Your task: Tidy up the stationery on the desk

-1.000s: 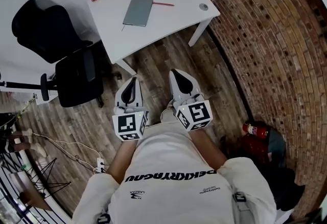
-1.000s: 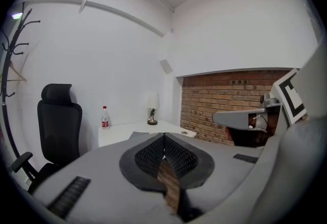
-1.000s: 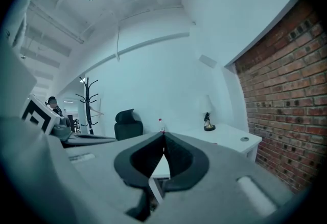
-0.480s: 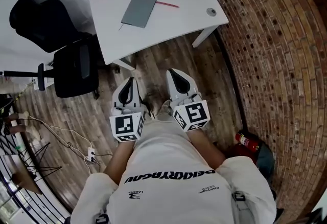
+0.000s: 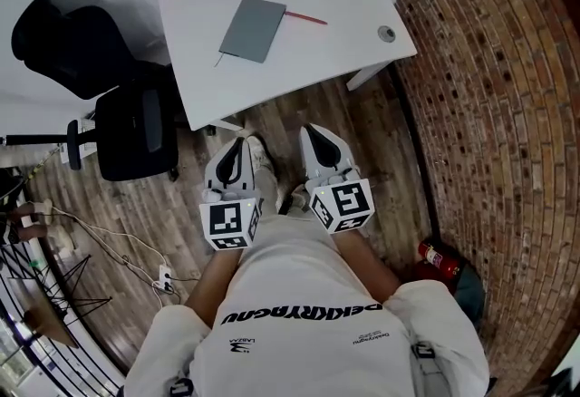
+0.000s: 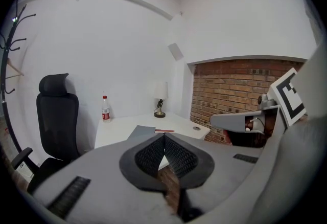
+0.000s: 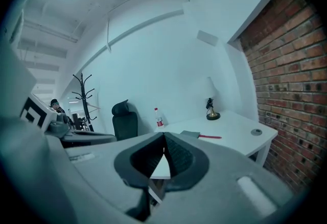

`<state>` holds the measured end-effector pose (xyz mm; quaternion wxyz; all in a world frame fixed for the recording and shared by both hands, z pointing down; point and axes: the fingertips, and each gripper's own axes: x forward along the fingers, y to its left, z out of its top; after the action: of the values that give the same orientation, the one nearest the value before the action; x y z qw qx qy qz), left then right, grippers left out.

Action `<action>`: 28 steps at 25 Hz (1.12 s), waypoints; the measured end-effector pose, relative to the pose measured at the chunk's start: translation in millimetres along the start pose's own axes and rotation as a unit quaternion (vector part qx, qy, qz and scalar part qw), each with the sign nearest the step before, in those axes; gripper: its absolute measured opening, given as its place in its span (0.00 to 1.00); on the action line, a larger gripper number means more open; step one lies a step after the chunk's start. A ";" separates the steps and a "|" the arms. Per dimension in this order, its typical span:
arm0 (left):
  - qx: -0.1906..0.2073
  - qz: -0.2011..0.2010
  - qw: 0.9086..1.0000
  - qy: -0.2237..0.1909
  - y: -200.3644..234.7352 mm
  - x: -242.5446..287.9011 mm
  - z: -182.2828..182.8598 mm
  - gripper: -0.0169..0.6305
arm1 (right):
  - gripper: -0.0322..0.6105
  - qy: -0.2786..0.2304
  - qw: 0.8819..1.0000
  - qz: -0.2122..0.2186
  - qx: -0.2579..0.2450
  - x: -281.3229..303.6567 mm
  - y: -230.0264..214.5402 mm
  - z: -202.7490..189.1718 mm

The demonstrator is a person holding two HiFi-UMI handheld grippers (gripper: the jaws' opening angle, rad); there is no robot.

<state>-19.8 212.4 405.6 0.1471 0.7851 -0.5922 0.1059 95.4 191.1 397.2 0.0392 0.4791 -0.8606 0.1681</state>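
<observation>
White desk surface [image 5: 299,69] has crept closer and larger in the head view over the last second: you're walking in, and a shoe [image 5: 260,161] now steps out ahead. Grey notebook [image 5: 252,29] lies mid-surface with the red pen [image 5: 306,18] just beside its far corner, both well out of reach. Left gripper [image 5: 237,146] and right gripper [image 5: 314,132] ride at your waist, fingers pressed together on nothing. Small round item [image 5: 387,33] near the corner, possibly a cap. Tidying hasn't begun, so keep closing in
</observation>
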 end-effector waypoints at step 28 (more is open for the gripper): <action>-0.003 -0.088 0.991 0.099 151.4 244.8 40.1 0.02 | 0.04 0.086 0.991 -0.084 0.057 267.6 -63.4 9.8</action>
<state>-98.1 -60.6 467.5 0.2158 0.8195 -0.5035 0.1683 5.5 -60.0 465.2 0.0998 0.5346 -0.7998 0.2541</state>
